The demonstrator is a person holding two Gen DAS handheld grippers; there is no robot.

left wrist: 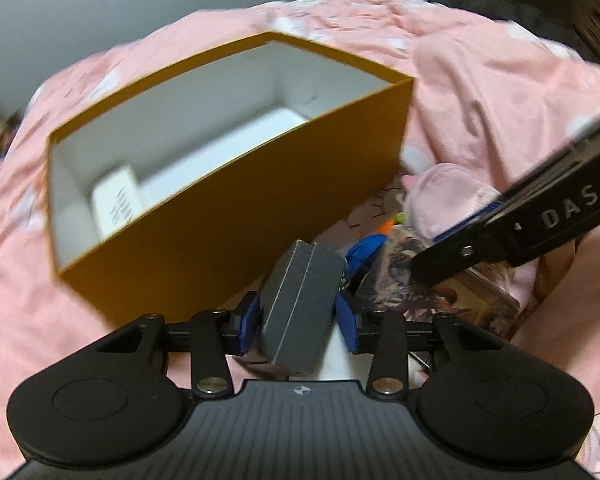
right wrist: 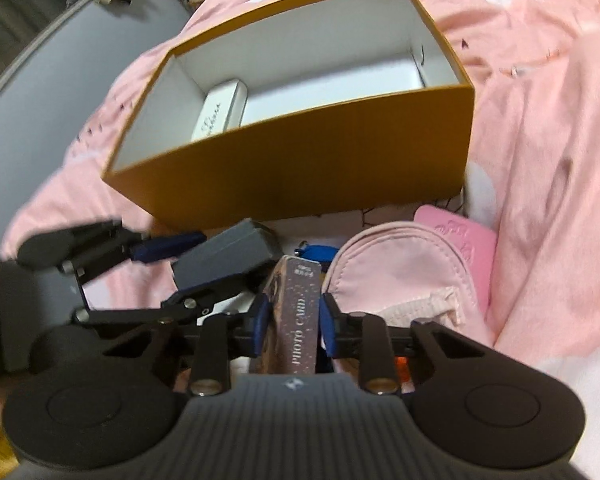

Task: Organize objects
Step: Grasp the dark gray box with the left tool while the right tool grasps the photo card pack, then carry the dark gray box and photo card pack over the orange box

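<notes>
Grey case (left wrist: 300, 300) pinched in left gripper (left wrist: 300, 312); right gripper (right wrist: 292, 320) clamps photo-card pack (right wrist: 296, 312). Both stiff, prob. light; grip flat sides.

Your right gripper (right wrist: 292, 320) has its blue pads pressed on a card box (right wrist: 296, 320) lettered "PHOTO CARD", held on edge. Your left gripper (right wrist: 204, 264) clamps a grey box (right wrist: 224, 258) just left of it. Behind both stands an open orange box (right wrist: 300, 160) on pink bedding (right wrist: 540, 140), a white case (right wrist: 220, 110) inside. A pink pouch (right wrist: 396, 268) lies right.
</notes>
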